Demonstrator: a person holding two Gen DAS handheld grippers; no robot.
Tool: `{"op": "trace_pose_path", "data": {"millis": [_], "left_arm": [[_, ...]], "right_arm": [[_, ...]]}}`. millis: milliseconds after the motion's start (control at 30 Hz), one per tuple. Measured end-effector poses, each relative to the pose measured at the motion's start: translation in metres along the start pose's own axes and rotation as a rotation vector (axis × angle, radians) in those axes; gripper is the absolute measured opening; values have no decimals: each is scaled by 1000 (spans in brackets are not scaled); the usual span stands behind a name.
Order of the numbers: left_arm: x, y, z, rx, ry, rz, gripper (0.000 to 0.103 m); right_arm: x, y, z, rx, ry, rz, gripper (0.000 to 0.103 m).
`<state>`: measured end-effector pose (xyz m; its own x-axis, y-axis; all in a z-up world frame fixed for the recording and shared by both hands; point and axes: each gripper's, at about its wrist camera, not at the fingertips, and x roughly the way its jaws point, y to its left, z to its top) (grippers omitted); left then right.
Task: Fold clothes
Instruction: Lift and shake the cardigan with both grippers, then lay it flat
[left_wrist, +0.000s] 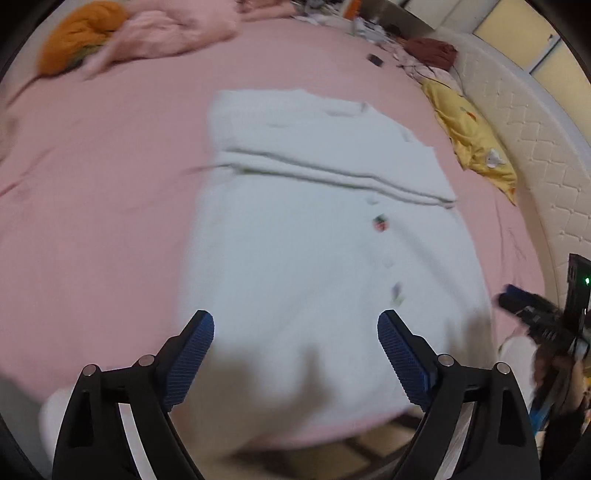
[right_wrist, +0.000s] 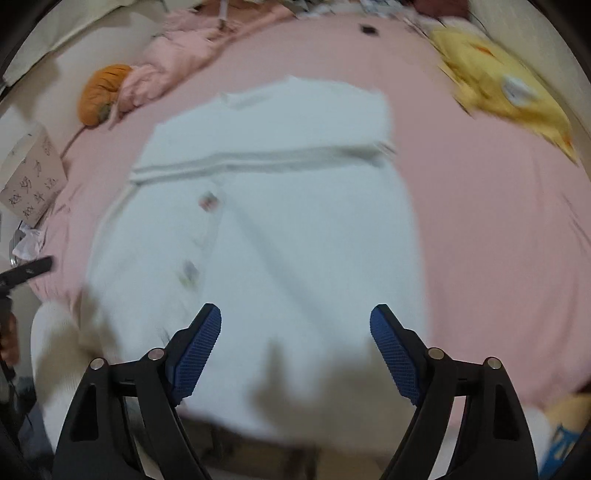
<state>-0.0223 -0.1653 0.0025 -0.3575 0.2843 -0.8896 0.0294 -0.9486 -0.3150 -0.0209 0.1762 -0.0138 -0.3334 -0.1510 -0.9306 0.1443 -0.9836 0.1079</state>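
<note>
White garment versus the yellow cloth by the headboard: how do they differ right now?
The white garment lies spread flat mid-bed with a folded band across it; the yellow cloth sits crumpled at the bed's edge. The white garment is far larger. Both rest on the pink sheet, untouched by either gripper.

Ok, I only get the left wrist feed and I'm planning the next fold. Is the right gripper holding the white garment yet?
Observer: No. The right gripper is open above the near part of the white garment, nothing between its fingers.
Operator: Anything beside the bed on the left that I can't see?
Observer: Yes, a cardboard box with handwritten characters stands at the bed's left edge.
Operator: And below that box?
Observer: Crumpled white paper lies just under it.
</note>
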Motion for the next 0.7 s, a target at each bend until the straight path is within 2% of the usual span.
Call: {"op": "trace_pose_path", "data": {"millis": [67,200,267,367,467,533,600,633,700], "left_arm": [[38,-8,13,-28,32,18,90],[98,-7,-3,-22,114,192,90],[99,-6,-21,19,109,249,91],[84,1,-49,40,103,278,98],[71,13,-66,9,122,263,98],[67,19,-71,-2,149,266,98],[65,21,-72,-6,157,266,99],[66,22,-71,-6,159,269,100],[71,22,-69,-5,160,279,103]], "right_arm": [[16,9,-3,0,8,-35,83],[47,26,-10,1,23,-104,83],[62,34,-13,1,30,-139,83],[85,47,-18,2,41,-191,84],[76,34,-40,54,107,-144,85],[71,32,-48,24,150,-151,85],[72,26,-54,55,221,-145,87],[71,23,-57,71,205,-135,88],[75,18,-59,90,177,-121,98]]}}
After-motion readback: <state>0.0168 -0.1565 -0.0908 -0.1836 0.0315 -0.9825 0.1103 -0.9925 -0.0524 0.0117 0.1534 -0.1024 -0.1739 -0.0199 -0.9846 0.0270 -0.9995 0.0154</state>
